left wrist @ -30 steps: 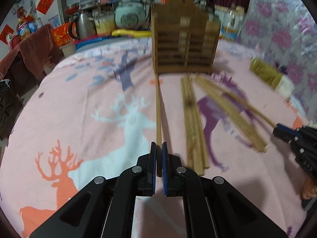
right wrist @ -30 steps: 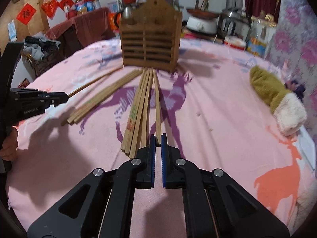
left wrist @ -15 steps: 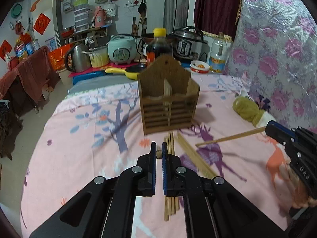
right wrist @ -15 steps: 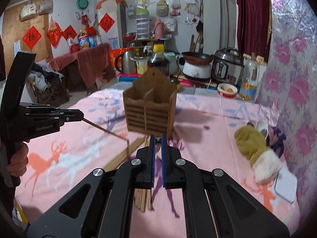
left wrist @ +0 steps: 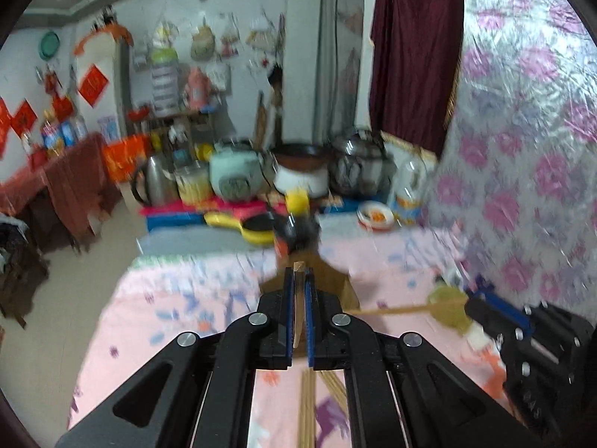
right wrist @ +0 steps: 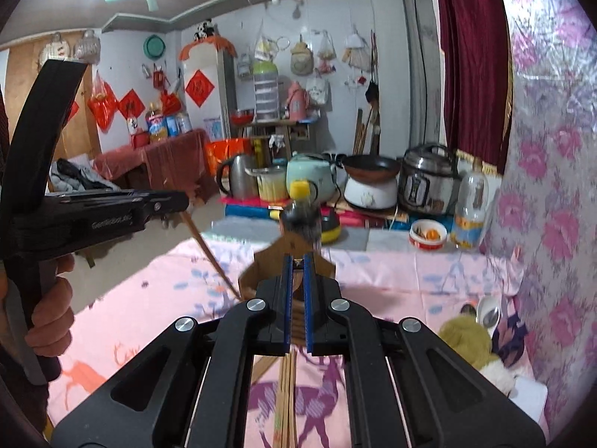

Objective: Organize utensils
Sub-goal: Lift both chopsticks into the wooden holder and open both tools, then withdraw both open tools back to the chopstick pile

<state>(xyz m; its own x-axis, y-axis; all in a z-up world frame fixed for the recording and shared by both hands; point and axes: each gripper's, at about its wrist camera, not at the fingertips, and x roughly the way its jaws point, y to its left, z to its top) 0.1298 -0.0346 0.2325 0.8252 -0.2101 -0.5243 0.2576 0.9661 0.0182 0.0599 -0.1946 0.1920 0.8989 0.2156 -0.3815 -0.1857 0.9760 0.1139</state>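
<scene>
My left gripper is shut on a single wooden chopstick, held well above the pink tablecloth. From the right wrist view that same left gripper has its chopstick slanting down towards the wooden slatted holder. My right gripper is shut too, with a chopstick end showing between its pads. The left wrist view shows the right gripper carrying its chopstick pointing left at the holder. Several loose chopsticks lie on the cloth below.
A dark bottle with a yellow cap stands right behind the holder. An olive and white plush mitt and a spoon lie at the table's right. Kettle, cookers and a pan crowd the far end. A hand grips the left handle.
Both grippers have lifted off the table, each carrying one chopstick taken from the loose pile. The views now look over the holder's top instead of along the cloth.
</scene>
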